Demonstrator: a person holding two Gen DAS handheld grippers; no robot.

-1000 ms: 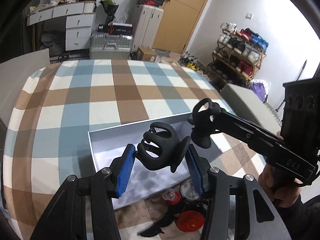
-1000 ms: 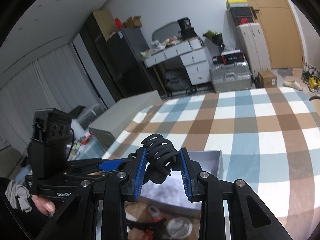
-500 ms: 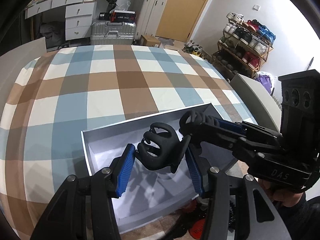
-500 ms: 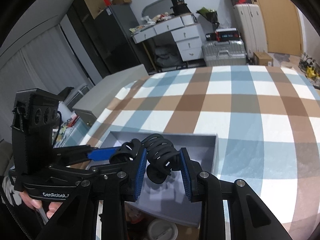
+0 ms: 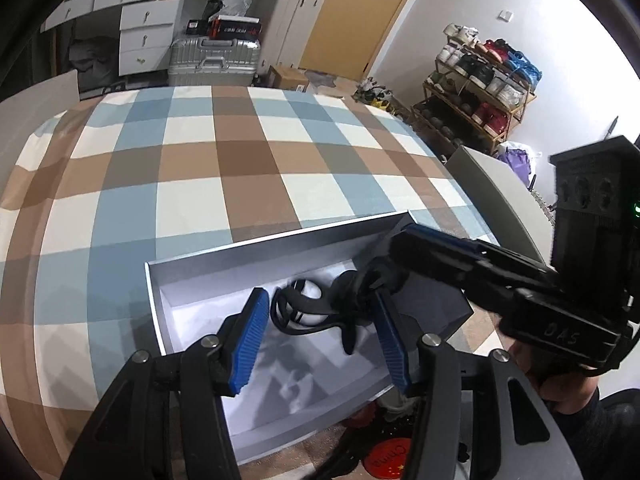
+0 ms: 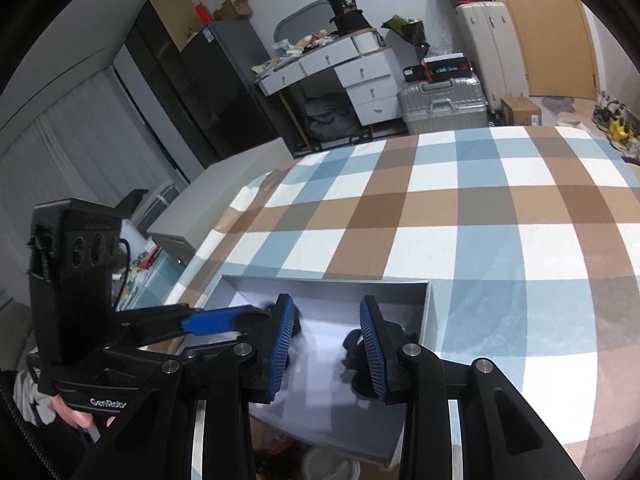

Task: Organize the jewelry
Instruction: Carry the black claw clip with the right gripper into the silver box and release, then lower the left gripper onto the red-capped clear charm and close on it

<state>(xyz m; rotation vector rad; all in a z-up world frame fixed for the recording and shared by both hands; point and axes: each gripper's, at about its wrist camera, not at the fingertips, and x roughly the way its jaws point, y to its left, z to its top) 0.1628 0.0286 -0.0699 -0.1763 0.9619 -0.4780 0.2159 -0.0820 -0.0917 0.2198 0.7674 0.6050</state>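
1. Two black plastic claw hair clips are dropping into the shallow white cardboard box [image 5: 192, 280]: one clip [image 5: 308, 312] falls clear of the opening left gripper [image 5: 320, 336].
2. The right gripper [image 6: 326, 340] is opening too; its clip [image 6: 356, 364], blurred, seems against one pad and could snag.
3. Underneath, a checked bedspread [image 5: 248, 160]; cluttered bedroom behind.

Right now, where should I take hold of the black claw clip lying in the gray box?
Grip the black claw clip across its narrow middle, coming from above: it sits low in the gray box, whose walls block a sideways approach. Its outline is blurred.
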